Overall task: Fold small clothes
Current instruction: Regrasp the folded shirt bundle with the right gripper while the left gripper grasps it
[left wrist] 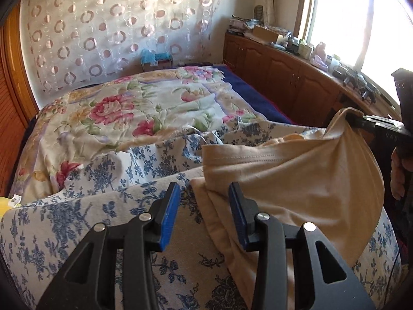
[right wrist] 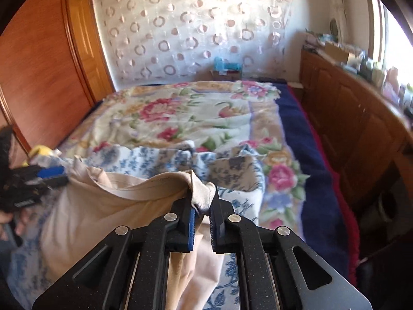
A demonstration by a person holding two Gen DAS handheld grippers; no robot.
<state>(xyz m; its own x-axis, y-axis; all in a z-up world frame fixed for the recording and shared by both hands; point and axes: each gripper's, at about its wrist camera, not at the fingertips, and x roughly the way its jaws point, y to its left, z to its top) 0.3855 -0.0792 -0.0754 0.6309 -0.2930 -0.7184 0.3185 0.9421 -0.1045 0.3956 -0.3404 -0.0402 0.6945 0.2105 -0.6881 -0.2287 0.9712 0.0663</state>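
Over the bed [left wrist: 108,118], seen from your left wrist, your left tongs [left wrist: 204,214] stood parted, their blue pads [left wrist: 169,217] well apart. The left edge of the beige garment [left wrist: 296,180] lay between and under them, against the right-hand pad, but nothing was pinched. That garment rested on a blue-flowered sheet [left wrist: 77,206] at the near end of the bed, its far right corner lifted up to your right tongs [left wrist: 361,121], which gripped it there. Beyond the sheet, a pink-flowered quilt [left wrist: 134,108] covered the rest of the bed, and a wooden counter [left wrist: 296,77] ran along the bed's right side below the window.

From your right wrist, your right tongs [right wrist: 202,214] were closed on a bunched fold of the beige garment [right wrist: 103,211], the cloth pinched between the pads and hanging down below them. The garment's hem stretched away from the bed's middle toward your left tongs [right wrist: 51,175], which sat at the garment's far left corner; whether they touched it there was too blurred to tell.
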